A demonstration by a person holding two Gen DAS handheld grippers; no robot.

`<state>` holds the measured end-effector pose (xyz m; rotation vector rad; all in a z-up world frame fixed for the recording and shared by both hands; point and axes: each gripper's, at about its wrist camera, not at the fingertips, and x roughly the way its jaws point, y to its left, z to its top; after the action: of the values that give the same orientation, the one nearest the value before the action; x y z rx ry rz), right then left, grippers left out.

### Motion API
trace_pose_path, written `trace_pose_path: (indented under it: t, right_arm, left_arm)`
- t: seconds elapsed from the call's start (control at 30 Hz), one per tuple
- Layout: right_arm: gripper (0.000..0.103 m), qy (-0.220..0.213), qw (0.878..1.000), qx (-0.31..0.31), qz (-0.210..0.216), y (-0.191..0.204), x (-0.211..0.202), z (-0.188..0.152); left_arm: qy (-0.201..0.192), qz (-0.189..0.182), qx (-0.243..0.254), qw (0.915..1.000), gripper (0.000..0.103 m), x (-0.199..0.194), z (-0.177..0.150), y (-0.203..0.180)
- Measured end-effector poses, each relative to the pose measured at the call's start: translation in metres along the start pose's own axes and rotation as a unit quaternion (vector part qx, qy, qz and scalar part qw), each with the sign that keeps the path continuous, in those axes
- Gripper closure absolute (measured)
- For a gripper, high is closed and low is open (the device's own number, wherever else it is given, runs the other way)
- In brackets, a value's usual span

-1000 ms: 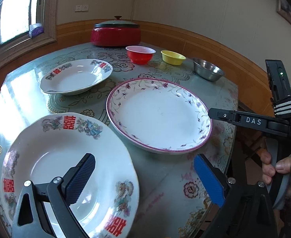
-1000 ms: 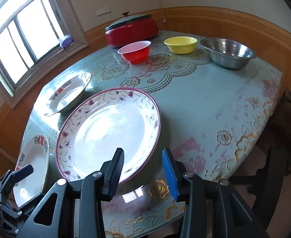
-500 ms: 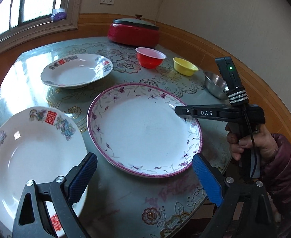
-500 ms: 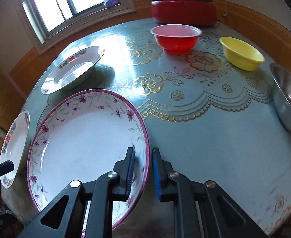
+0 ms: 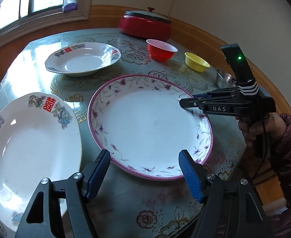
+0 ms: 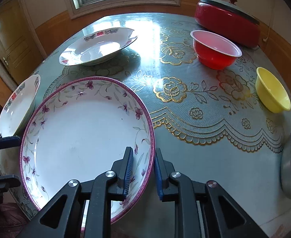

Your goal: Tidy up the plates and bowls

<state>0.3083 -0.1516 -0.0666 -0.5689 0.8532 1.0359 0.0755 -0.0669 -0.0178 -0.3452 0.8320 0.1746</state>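
Stacking has not begun: every dish lies apart on the bench (image 6: 214, 158). The right gripper (image 6: 142, 170) has its jaws either side of the flowered plate's (image 6: 82, 130) right rim, having just widened a little. The left gripper (image 5: 145, 170), jaws half spread and just narrowing, holds nothing near that plate's near edge. Two red-marked plates (image 5: 30, 138) (image 5: 82, 59) and three bowls (image 6: 216, 49) remain.

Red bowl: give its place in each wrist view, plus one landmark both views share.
Left wrist: red bowl upper centre-right, just in front of the red lidded pot.
Right wrist: red bowl upper right, again in front of that pot.
Shared landmark: yellow bowl beside it.
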Motion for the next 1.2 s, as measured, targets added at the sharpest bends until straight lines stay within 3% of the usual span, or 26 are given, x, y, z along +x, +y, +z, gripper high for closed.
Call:
trace_pose_path:
  t: [0.17, 0.37, 0.6, 0.7, 0.8, 0.87, 1.1, 1.2]
  right_arm:
    - [0.083, 0.004, 0.999, -0.038, -0.003, 0.001, -0.001, 0.001]
    - [0.082, 0.022, 0.997, -0.076, 0.004, -0.024, -0.002, 0.004]
    - [0.081, 0.020, 0.988, -0.130, 0.081, -0.055, -0.005, 0.000]
    - [0.081, 0.015, 0.983, -0.141, 0.113, -0.062, -0.003, 0.000]
    - [0.078, 0.014, 0.983, -0.144, 0.111, -0.062, -0.001, 0.002]
    - [0.079, 0.007, 0.981, -0.154, 0.119, -0.062, 0.000, 0.002]
    - [0.080, -0.019, 0.977, -0.183, 0.104, -0.058, 0.006, 0.013]
    - [0.080, -0.020, 0.976, -0.185, 0.117, -0.059, 0.009, 0.017]
  left_arm:
    - [-0.007, 0.014, -0.011, 0.9998, 0.038, 0.001, 0.002, 0.003]
    - [-0.020, 0.051, -0.079, 0.9954, 0.044, 0.006, -0.003, 0.004]
    - [-0.044, 0.089, -0.146, 0.9843, 0.045, 0.034, -0.004, -0.027]
    - [-0.048, 0.132, -0.168, 0.9759, 0.060, 0.049, -0.002, -0.036]
    - [-0.054, 0.176, -0.194, 0.9636, 0.076, 0.052, 0.000, -0.038]
    - [-0.058, 0.185, -0.210, 0.9583, 0.077, 0.051, -0.003, -0.039]
    - [-0.062, 0.189, -0.226, 0.9538, 0.071, 0.049, -0.015, -0.067]
    - [-0.056, 0.191, -0.236, 0.9511, 0.071, 0.047, -0.016, -0.067]
